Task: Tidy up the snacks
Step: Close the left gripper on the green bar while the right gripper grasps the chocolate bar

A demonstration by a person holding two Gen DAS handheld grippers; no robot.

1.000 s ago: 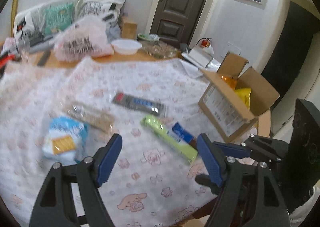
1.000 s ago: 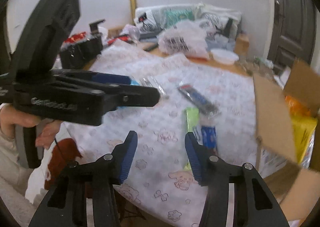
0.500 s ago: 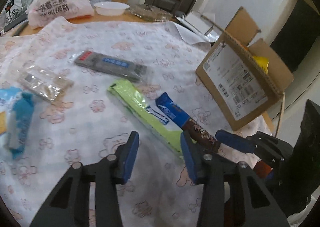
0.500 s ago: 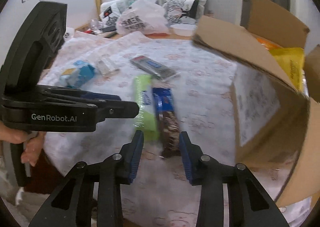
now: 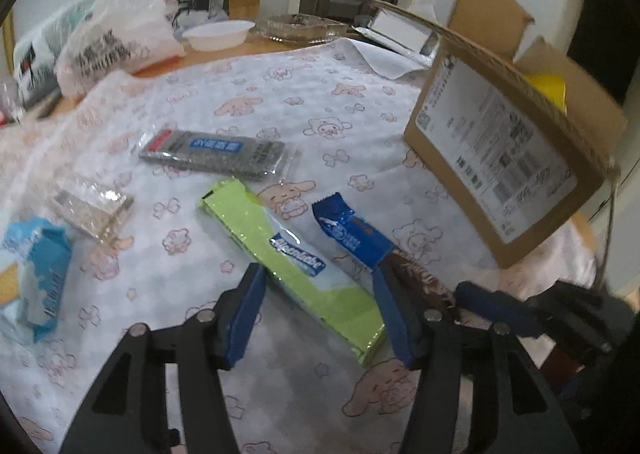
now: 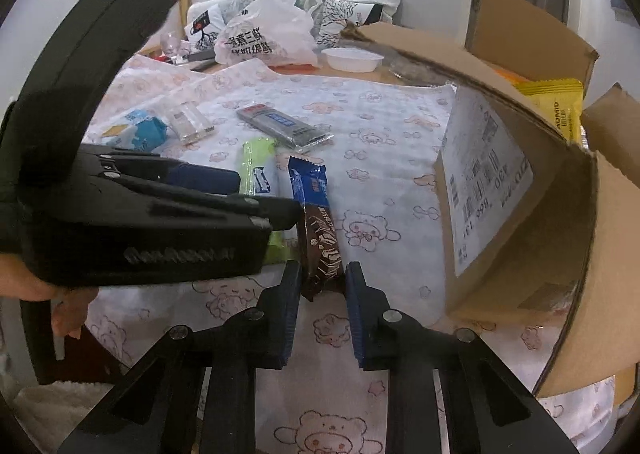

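Left gripper [image 5: 316, 294]: lower and closer than a second ago; your fingers are parting, straddling the green snack pack [image 5: 288, 258] without pressing.
Right gripper [image 6: 322, 286]: fingers, earlier apart, now clamp the chocolate bar's [image 6: 320, 230] near end.
Bar: on the desk [image 6: 400, 134], beside the cardboard box [image 6: 520, 190].

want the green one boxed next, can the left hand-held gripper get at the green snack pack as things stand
Probably yes: the left hand-held gripper already straddles the green snack pack, jaws opening, nothing lying on it. The blue and brown bar lies close beside it.
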